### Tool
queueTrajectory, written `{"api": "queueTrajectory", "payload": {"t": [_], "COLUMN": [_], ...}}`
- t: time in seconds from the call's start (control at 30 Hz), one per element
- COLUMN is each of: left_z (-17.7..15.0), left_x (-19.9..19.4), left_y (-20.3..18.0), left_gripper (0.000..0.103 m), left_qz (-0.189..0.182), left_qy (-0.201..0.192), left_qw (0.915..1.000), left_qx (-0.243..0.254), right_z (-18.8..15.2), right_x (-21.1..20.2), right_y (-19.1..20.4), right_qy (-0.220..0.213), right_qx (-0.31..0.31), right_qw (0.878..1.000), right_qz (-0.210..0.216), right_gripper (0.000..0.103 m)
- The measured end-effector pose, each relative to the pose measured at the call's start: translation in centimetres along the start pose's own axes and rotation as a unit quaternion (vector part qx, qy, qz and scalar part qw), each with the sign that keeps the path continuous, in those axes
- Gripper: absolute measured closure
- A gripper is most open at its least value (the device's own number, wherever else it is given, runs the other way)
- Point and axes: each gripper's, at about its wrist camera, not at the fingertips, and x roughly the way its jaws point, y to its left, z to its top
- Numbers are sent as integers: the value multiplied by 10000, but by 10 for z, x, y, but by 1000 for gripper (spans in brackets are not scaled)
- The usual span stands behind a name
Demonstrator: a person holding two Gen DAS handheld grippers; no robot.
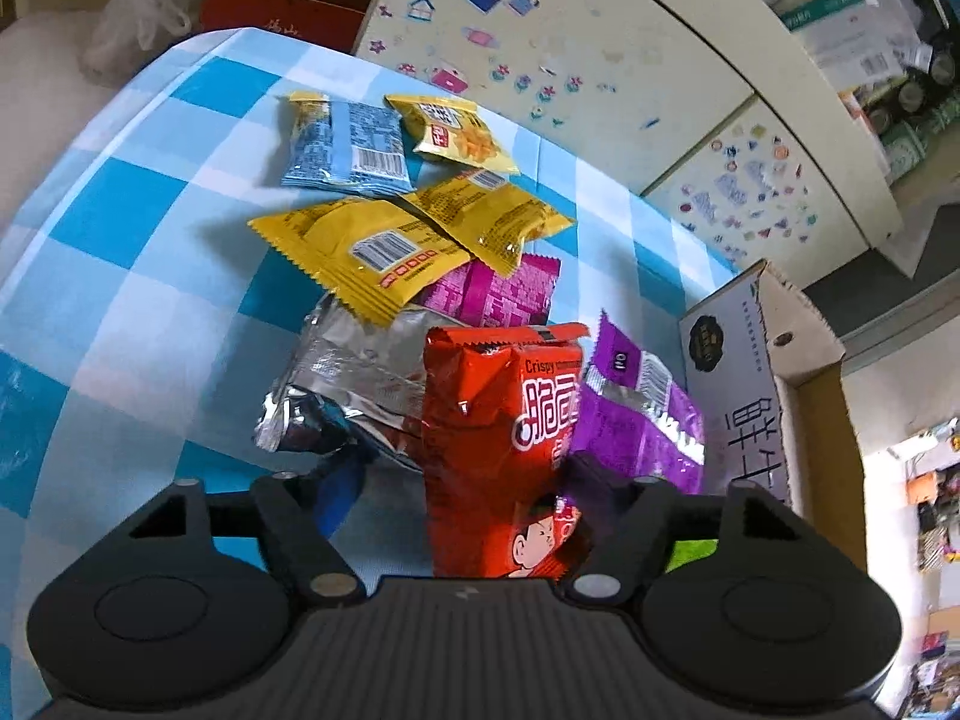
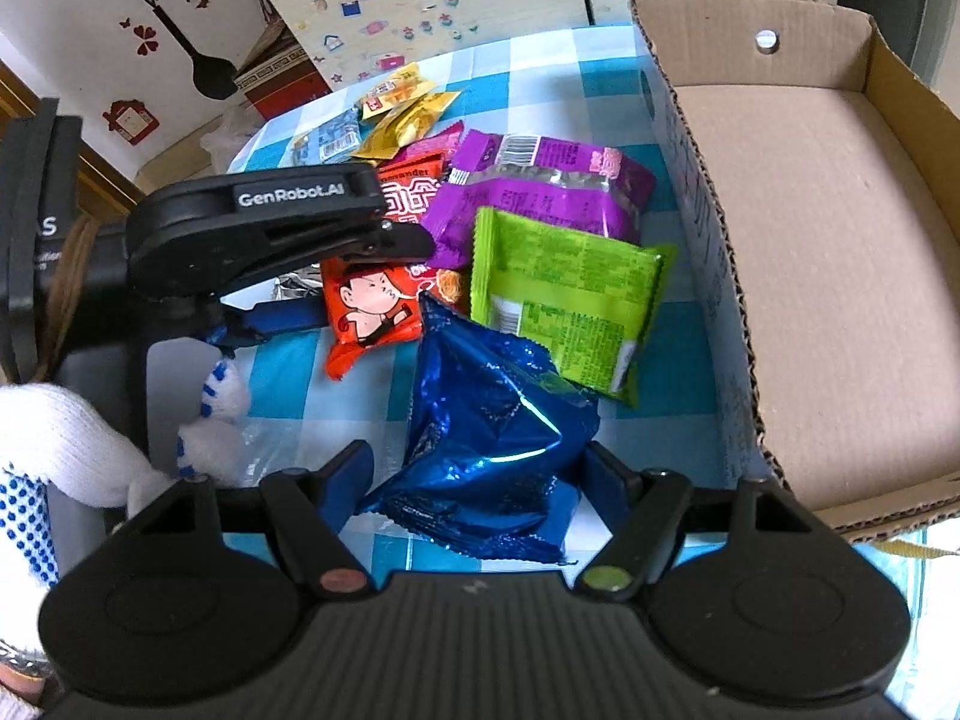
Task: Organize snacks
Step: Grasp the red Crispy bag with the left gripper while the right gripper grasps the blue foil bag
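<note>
"Crispy" on red snack pack (image 1: 504, 420); "GenRobot.AI" on left hand-held gripper (image 2: 384, 276).

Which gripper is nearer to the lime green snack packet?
Right. The right gripper holds the blue foil packet just below the lime green packet. The left gripper stands further away, jaws around the red Crispy packet.

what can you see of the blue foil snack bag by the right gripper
The blue foil bag is a shiny, crinkled, puffed metallic pouch with serrated sealed ends. It sits between the fingers of the right gripper, which appear to press its sides, above the blue-checked tablecloth. Its upper corner points toward the green packet, reaching that packet's lower edge. The open cardboard box stands beside it.
</note>
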Motion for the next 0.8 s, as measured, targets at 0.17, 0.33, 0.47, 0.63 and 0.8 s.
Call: {"api": "queueTrajectory", "payload": {"t": [0.17,0.33,0.47,0.63,0.8], "left_z": [1,0,-2,-10,-15], "left_x": [-17,-38,-52,-58,-44], "left_y": [7,12,16,22,38], "left_gripper": [51,62,67,67,51], "left_qz": [8,153,148,215,196], "left_qy": [-111,-330,-416,-335,-203], "left_qw": [9999,9993,9990,9992,9993], "left_qx": [-83,-12,35,54,-238], "right_z": [0,0,0,1,1], "right_x": [-2,-5,-6,-7,-5], "right_y": [5,14,17,17,16], "right_qy": [-32,-122,-192,-215,-185], "right_qx": [-104,-308,-380,-410,-372], "right_qw": [9999,9992,9988,9986,9988], "right_qz": [122,207,246,261,244], "right_gripper": [27,28,30,31,31]}}
